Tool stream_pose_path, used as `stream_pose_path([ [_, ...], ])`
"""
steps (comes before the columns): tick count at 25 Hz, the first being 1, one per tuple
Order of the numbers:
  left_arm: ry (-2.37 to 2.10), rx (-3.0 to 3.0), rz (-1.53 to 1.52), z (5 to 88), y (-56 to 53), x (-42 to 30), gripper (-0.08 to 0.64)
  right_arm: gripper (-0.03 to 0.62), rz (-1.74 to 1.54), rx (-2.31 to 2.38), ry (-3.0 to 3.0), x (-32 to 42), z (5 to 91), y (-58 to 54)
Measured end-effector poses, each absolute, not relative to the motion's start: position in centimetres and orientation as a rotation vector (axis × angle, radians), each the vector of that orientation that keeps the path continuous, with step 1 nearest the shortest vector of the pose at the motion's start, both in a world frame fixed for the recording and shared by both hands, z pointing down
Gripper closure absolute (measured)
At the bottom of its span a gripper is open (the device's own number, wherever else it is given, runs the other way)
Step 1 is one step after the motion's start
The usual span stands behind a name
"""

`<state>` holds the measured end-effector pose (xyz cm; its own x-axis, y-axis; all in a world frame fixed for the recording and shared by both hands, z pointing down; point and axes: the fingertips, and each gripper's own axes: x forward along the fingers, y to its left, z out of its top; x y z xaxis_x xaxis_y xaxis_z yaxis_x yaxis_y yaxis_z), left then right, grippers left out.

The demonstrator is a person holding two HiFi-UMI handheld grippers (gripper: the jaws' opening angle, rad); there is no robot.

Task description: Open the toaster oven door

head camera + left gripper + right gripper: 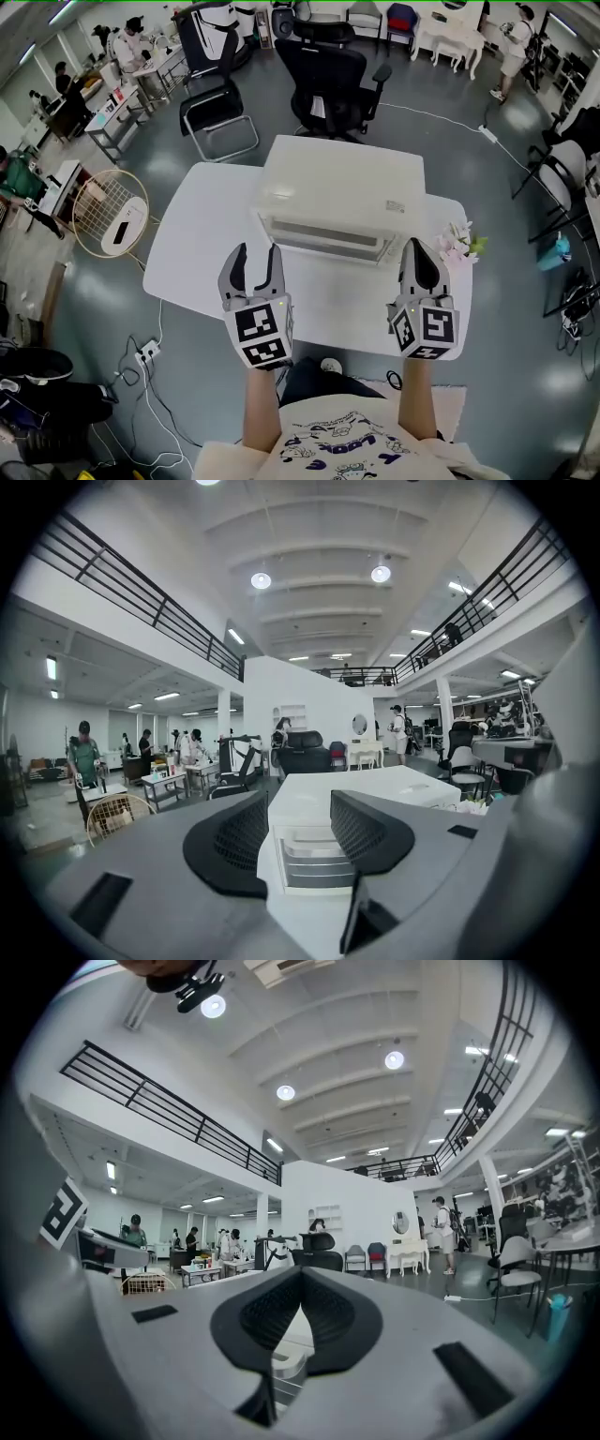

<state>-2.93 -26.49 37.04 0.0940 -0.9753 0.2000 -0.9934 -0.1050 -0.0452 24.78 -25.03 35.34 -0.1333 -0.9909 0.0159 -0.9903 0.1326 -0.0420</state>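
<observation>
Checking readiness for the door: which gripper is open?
The left gripper: its jaws stand apart, empty, pointing toward the toaster oven. The right gripper has its jaws shut together.

- Big open hall, shiny grey floor (487, 309), white walls (314, 700).
- Black-railed mezzanine (141, 592) up both sides, round ceiling lights (261, 580) on.
- White bench (197, 244) in the middle, black office chair (333, 80) behind it.
- Round wire basket (108, 214) off to the left, power strip (147, 353) on the floor.

Left tongs (299, 834) apart, toaster oven (367, 785) ahead, seemingly untouched
</observation>
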Motion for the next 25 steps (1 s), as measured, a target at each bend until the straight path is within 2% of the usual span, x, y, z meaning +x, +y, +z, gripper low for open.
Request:
stream_pose_path([
  [25,-1.738,2.231,0.518,44.6,-36.8,-4.3,0.348,0.595,-0.126,-2.169,2.262,23.1,36.8,-32.5],
])
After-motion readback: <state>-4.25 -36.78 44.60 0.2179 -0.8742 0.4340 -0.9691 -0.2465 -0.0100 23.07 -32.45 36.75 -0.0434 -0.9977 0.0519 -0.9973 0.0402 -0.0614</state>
